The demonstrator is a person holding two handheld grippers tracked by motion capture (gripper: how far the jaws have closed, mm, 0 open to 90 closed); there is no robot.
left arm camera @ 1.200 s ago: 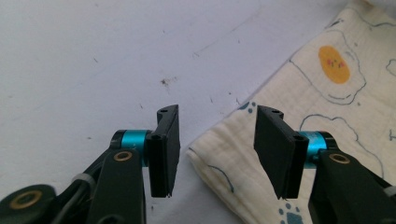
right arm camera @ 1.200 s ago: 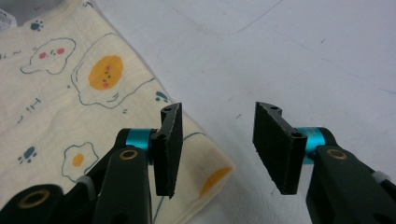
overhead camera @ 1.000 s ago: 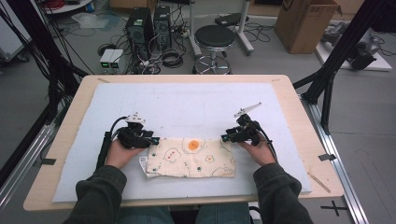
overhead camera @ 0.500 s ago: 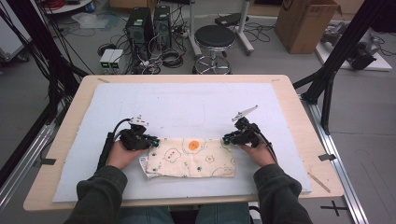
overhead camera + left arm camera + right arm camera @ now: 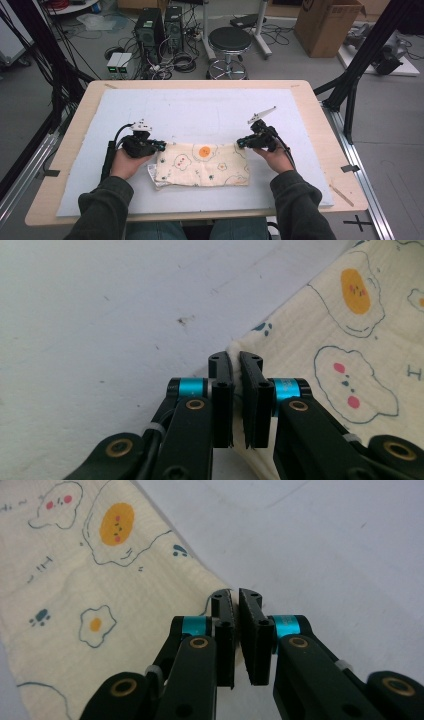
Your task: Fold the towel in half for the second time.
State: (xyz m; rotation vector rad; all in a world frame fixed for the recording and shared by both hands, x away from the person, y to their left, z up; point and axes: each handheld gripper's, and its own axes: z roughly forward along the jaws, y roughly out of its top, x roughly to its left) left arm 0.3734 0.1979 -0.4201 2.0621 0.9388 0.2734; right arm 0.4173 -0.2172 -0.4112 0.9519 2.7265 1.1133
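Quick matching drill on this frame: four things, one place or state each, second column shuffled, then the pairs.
1. left gripper
2. right gripper
3. cloth
4. stool

A. folded flat on the white mat
B. shut on the cloth's far left corner
C. on the floor beyond the table
D. shut on the cloth's far right corner

Pairs: 1-B, 2-D, 3-A, 4-C

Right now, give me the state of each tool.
Left tool: just closed, pinching a far corner of the egg-print cloth.
Right tool: just closed on the other far corner.
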